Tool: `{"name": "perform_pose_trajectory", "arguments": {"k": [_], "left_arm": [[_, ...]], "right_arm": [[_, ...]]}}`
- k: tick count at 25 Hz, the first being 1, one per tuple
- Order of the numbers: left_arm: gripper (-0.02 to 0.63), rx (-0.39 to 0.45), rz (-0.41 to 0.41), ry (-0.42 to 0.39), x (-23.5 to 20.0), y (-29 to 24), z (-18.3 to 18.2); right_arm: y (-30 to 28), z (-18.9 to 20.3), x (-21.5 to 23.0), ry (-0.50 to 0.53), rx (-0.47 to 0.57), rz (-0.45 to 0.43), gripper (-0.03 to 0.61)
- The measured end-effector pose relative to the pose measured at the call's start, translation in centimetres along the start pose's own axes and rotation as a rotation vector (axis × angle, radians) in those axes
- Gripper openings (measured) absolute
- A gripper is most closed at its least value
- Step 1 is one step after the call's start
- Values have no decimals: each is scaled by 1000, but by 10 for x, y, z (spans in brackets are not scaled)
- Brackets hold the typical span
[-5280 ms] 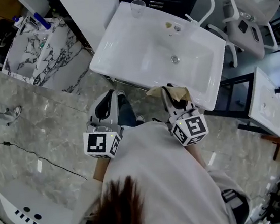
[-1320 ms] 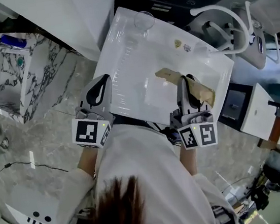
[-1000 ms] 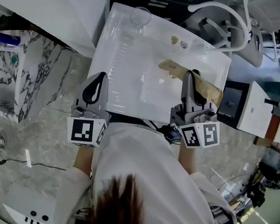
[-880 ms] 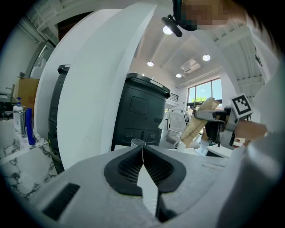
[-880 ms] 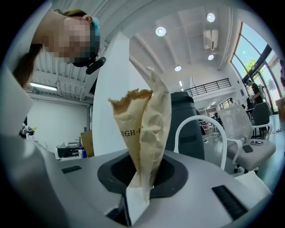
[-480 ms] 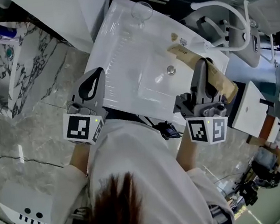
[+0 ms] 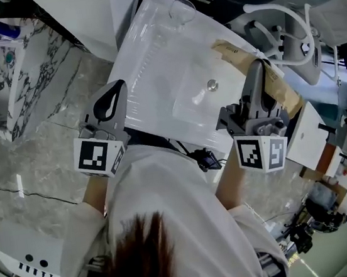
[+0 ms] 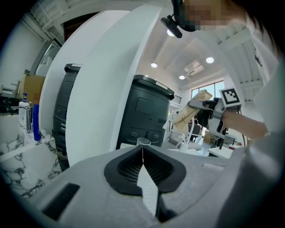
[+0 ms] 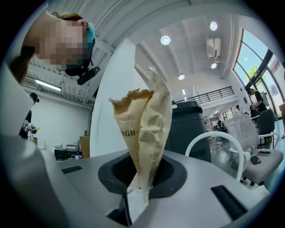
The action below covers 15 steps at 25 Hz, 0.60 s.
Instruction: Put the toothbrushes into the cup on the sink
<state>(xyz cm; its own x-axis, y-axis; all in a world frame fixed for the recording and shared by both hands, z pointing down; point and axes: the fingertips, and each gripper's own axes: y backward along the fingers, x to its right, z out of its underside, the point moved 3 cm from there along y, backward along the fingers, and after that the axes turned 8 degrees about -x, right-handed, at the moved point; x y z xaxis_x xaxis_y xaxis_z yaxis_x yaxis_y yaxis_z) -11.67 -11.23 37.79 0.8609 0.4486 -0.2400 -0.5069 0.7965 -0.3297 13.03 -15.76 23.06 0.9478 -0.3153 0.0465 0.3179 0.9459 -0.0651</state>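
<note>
in the head view the person stands at the white sink [image 7: 150, 55] with a gripper in each hand. the clear cup [image 7: 182, 10] stands upright on the far corner of the sink rim, well apart from both grippers, and it looks empty. the left gripper [image 7: 116, 88] hangs over the near edge of the sink and carries nothing. the right gripper [image 7: 257, 70] is over the right side of the basin, near the white tap [image 7: 277, 13], and a brown paper bag [image 7: 233, 49] sticks out of it toward the back of the sink. no toothbrush is visible anywhere here

in the left gripper view the two jaws are together, with only a thin line between the pads and nothing in it. the cup is seen small, straight ahead over the jaw tips, and far to the right the other gripper holds up the bag

in the right gripper view the jaws are closing on the lower end of the paper bag, which stands up crumpled between the pads; some print is on it, but it cannot be read in full

my judgement: the task is at its beginning. the toothbrushes are probably inside the bag, though this cannot be seen. what is left is to open the bag, take the brushes out and put them into the cup
</note>
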Motion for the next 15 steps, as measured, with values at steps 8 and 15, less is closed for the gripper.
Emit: {"name": "perform_pose_trajectory", "arguments": {"k": [8, 15], "left_arm": [[15, -12, 11, 12, -6, 2, 6], [15, -21, 28, 15, -8, -2, 7]], "right_arm": [[-16, -2, -4, 5, 18, 7, 57], [-28, -2, -6, 12, 24, 8, 55]]}}
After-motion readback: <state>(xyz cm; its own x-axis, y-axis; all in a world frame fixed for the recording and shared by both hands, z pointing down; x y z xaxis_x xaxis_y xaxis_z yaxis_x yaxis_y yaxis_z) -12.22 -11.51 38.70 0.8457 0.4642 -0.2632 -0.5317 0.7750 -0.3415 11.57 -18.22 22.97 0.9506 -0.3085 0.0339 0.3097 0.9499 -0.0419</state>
